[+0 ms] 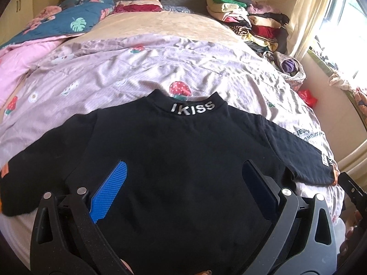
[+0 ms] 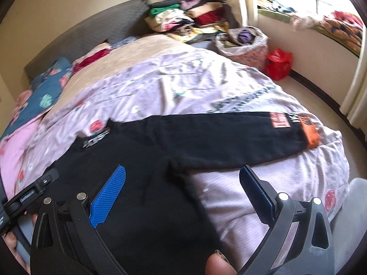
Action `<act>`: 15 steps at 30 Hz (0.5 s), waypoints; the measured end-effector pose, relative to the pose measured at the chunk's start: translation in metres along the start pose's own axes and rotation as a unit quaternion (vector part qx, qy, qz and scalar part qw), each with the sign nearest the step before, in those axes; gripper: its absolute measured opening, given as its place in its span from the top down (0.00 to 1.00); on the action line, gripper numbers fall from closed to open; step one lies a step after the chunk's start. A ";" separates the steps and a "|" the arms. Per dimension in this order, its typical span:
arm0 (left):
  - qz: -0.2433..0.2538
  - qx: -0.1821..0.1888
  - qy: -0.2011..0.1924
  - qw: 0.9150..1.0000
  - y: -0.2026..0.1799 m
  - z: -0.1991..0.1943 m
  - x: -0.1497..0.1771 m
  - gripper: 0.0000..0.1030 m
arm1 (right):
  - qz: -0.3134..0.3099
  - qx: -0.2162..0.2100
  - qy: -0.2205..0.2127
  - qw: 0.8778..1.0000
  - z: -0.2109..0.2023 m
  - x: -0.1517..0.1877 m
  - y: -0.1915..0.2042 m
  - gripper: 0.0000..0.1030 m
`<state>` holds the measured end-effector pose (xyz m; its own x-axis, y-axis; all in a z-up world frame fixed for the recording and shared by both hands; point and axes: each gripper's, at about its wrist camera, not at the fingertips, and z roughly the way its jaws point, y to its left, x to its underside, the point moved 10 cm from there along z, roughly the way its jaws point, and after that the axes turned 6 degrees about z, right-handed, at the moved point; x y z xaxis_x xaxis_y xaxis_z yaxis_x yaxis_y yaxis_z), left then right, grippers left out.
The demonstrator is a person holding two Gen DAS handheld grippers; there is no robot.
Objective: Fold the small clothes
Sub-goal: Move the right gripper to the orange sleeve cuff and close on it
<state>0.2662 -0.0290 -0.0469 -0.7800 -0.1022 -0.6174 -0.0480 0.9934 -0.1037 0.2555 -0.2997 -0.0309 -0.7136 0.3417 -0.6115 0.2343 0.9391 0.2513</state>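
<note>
A small black shirt (image 1: 174,151) with "IKISS" on its collar lies flat, front up, on the lilac strawberry bedspread (image 1: 128,68); both sleeves are spread out. My left gripper (image 1: 183,174) hovers open over the shirt's chest, nothing between its fingers. In the right wrist view the same shirt (image 2: 142,183) shows its right sleeve (image 2: 229,137) stretched sideways, ending in an orange cuff (image 2: 310,135). My right gripper (image 2: 183,178) is open above the armpit area and the shirt's right side edge. The left gripper's body (image 2: 34,192) shows at the left edge of that view.
A pile of folded clothes (image 1: 247,16) sits at the bed's far right corner beside a fabric basket (image 2: 243,43). A red bag (image 2: 278,63) lies on the floor by the window wall. A teal floral quilt (image 1: 68,18) and pink blanket (image 1: 13,64) occupy the far left.
</note>
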 end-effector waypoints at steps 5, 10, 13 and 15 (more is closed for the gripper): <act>0.011 -0.004 0.009 1.000 -0.015 0.020 -0.010 0.08 | 0.049 0.011 -0.001 0.999 0.015 -0.014 -0.040 0.04; 0.024 -0.004 0.017 1.000 -0.032 0.038 -0.016 0.08 | 0.099 0.027 0.001 0.995 0.031 -0.022 -0.085 0.04; 0.035 -0.001 0.024 0.999 -0.047 0.052 -0.018 0.08 | 0.132 0.043 0.003 0.990 0.042 -0.025 -0.115 0.04; 0.041 0.002 0.032 0.999 -0.056 0.061 -0.017 0.08 | 0.148 0.049 0.005 0.988 0.047 -0.024 -0.130 0.04</act>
<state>0.3203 -0.0857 -0.0778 -0.8189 -0.0163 -0.5737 0.0205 0.9981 -0.0577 0.2731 -0.4284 -0.0836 -0.6099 0.6023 -0.5151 0.4967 0.7969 0.3438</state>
